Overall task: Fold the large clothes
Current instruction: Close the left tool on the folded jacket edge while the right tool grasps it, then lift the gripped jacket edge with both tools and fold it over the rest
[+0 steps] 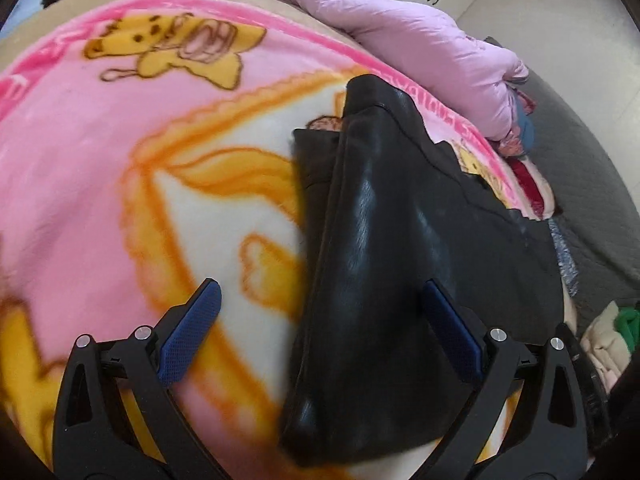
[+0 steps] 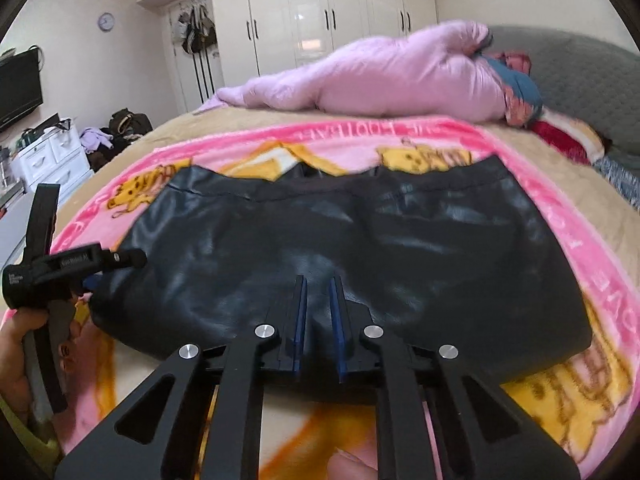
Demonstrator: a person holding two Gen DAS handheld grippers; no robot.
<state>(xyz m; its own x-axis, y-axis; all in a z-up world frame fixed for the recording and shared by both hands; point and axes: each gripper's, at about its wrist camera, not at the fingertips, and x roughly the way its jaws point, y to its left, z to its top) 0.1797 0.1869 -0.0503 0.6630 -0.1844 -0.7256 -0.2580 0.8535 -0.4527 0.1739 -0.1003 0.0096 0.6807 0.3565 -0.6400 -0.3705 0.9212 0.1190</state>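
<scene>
Reaching down toward the bed, your right gripper (image 2: 319,292) had its two blue-padded fingers drawn nearly together, with only a narrow slot between them. They hovered at the near edge of the black, glossy leather-look garment (image 2: 340,248); whether any fold of it was pinched in that slot you could not tell from the blurred picture. The garment spread away from those fingers in a wide, flattened shape, its far hem toward the headboard.

Your left gripper (image 1: 320,316) stood with its jaws spread wide, released. In the left wrist view one blue pad (image 1: 188,336) sat over the blanket beside the garment, the other (image 1: 452,332) over the black material, so the garment's near end (image 1: 372,280) lay between and below them, ungripped. In the right wrist view that gripper (image 2: 60,268) showed at the garment's left edge, held by your hand (image 2: 24,344).

Under it all lay the pink fleece blanket with yellow cartoon bears (image 2: 600,288) on the bed, and beyond it a bundled lilac quilt (image 2: 392,76).
</scene>
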